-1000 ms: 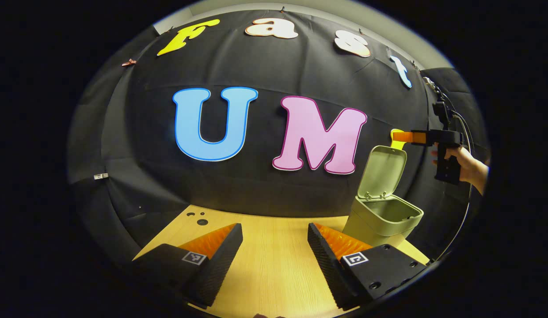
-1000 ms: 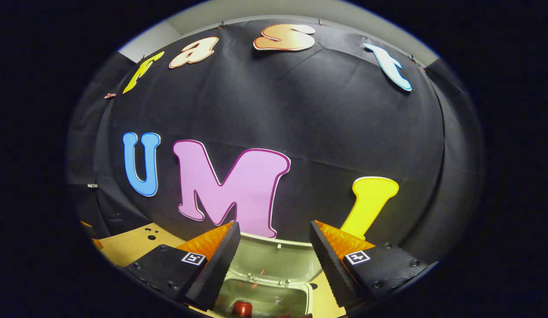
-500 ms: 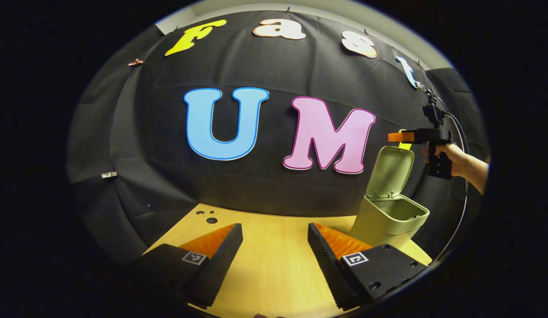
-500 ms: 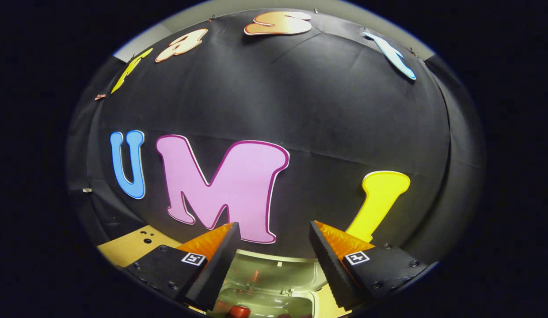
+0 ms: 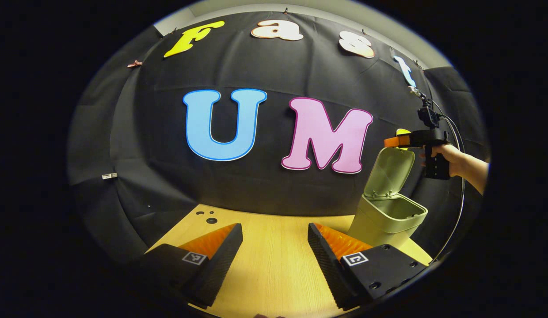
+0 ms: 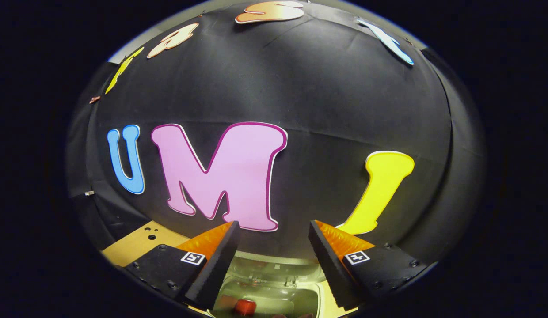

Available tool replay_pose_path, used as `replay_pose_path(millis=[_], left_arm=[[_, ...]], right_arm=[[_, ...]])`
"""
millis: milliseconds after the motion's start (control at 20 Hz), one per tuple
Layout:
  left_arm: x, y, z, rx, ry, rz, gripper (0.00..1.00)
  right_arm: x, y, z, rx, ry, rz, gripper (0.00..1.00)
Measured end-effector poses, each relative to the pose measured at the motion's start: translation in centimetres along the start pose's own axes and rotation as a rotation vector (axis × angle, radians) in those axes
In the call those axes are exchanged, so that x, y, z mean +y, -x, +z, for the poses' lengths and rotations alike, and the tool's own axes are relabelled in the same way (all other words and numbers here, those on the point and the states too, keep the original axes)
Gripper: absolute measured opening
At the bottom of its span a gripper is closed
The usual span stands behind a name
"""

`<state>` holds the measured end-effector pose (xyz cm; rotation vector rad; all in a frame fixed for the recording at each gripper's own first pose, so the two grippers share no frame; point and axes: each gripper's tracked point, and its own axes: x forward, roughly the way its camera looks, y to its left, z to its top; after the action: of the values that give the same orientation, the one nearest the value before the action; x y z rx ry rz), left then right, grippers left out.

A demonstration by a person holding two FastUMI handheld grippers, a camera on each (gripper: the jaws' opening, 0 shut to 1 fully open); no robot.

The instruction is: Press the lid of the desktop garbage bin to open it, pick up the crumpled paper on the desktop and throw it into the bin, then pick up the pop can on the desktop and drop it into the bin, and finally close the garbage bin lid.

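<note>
- Two grippers are spread wide with nothing between their fingers.
- Left gripper [image 5: 275, 247] hovers low over the wooden table [image 5: 274, 274], fingers apart, well to the side of the garbage bin [image 5: 386, 218].
- Bin stands at the table's far right edge, near the black cloth wall; its lid [image 5: 389, 170] is swung up, nearly upright on the rear hinge.
- Right gripper [image 5: 391, 141], seen from the left gripper view, is held by a hand [image 5: 453, 157] just above the top edge of the raised lid; whether it touches the lid cannot be told.
- Right gripper view looks down past its own parted fingers [image 6: 214, 269] into the open bin [image 6: 274, 291].
- Pop can [image 6: 245, 306], red, lies inside the bin at the bottom.
</note>
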<state>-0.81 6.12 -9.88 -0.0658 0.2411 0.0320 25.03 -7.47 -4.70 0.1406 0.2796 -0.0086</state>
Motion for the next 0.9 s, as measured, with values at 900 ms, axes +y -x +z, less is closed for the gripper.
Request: replay_pose_path(millis=[900], left_arm=[[-2.1, -0.2, -0.9, 0.019, -0.017, -0.061, 0.96]], right_arm=[[1.8, 7.7, -10.9, 0.236, -0.063, 0.092, 0.98]])
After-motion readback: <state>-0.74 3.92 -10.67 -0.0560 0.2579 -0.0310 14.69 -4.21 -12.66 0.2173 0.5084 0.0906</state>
